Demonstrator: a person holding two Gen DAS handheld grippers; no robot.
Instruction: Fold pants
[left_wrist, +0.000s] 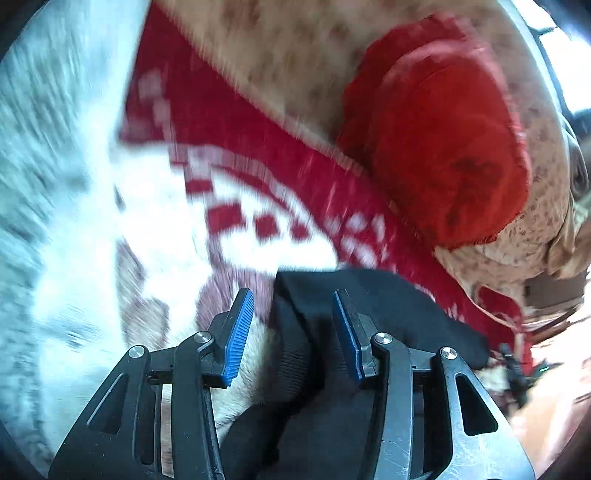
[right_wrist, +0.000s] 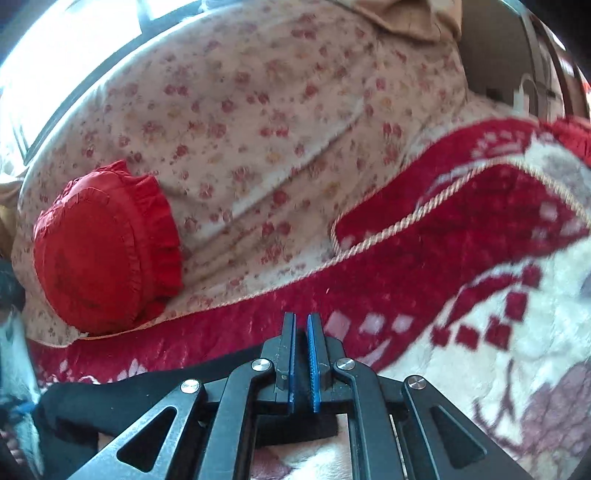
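Observation:
The black pants (left_wrist: 388, 306) lie bunched on a red and white blanket (left_wrist: 229, 236). In the left wrist view my left gripper (left_wrist: 293, 314) is open, its blue pads (left_wrist: 240, 332) standing wide apart over the pants' ribbed edge, with cloth between and below the fingers. In the right wrist view my right gripper (right_wrist: 302, 325) has its blue pads nearly together with a thin gap. The black pants (right_wrist: 122, 398) lie under and behind its fingers at the lower left. I cannot tell whether cloth is pinched low between the pads.
A round red frilled cushion (left_wrist: 447, 155) (right_wrist: 103, 258) rests on a floral cream bedspread (right_wrist: 258, 129) beyond the blanket (right_wrist: 461, 258). A bright window (right_wrist: 74, 37) is at the far side. The left wrist view is motion-blurred.

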